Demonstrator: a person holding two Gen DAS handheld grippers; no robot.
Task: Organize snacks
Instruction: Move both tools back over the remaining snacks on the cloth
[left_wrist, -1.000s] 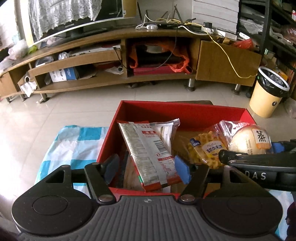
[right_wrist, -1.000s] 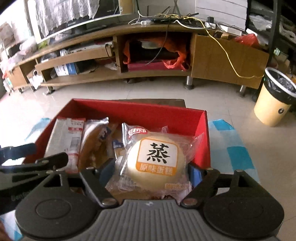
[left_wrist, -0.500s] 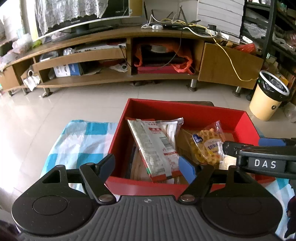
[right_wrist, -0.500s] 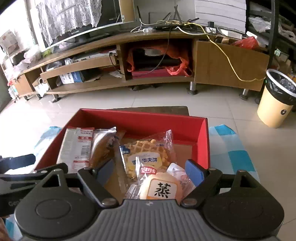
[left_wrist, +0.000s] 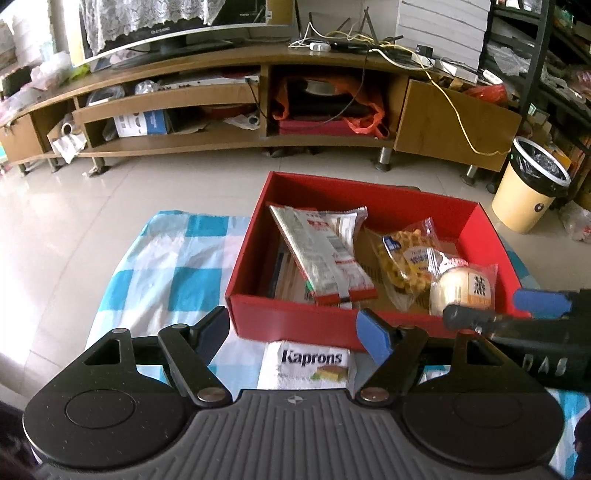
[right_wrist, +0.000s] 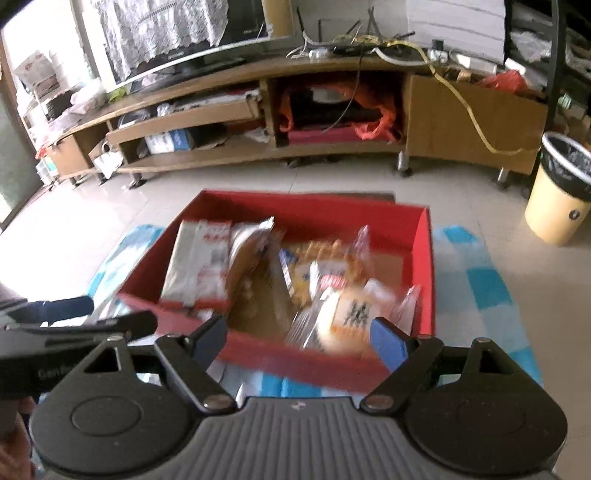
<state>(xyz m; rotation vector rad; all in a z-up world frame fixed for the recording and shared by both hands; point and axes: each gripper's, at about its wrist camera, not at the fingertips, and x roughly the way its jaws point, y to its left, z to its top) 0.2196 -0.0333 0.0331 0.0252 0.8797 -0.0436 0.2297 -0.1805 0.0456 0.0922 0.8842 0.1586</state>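
A red box (left_wrist: 295, 314) stands on a blue-and-white checked cloth (left_wrist: 166, 266). Inside lie a long red-and-white packet (left_wrist: 321, 254), a waffle packet (left_wrist: 406, 258) and a steamed cake packet (left_wrist: 461, 291). My left gripper (left_wrist: 295, 332) is open just short of the box's front wall, holding nothing. A white Kaprons packet (left_wrist: 310, 363) lies on the cloth beneath it. My right gripper (right_wrist: 299, 339) is open too, empty, at the box's near right corner, with the cake packet (right_wrist: 347, 317) lying just beyond its fingers. The right wrist view is blurred.
The box's walls (right_wrist: 423, 273) stand up around the snacks. Behind, across a tiled floor, runs a long wooden TV stand (left_wrist: 221, 96) with cluttered shelves. A yellow waste bin (left_wrist: 528, 192) stands at the far right. The cloth shows bare squares left of the box.
Both grippers have drawn back and up out of the box. The left let go of the long packet and the right let go of the cake packet, which dropped into the box.
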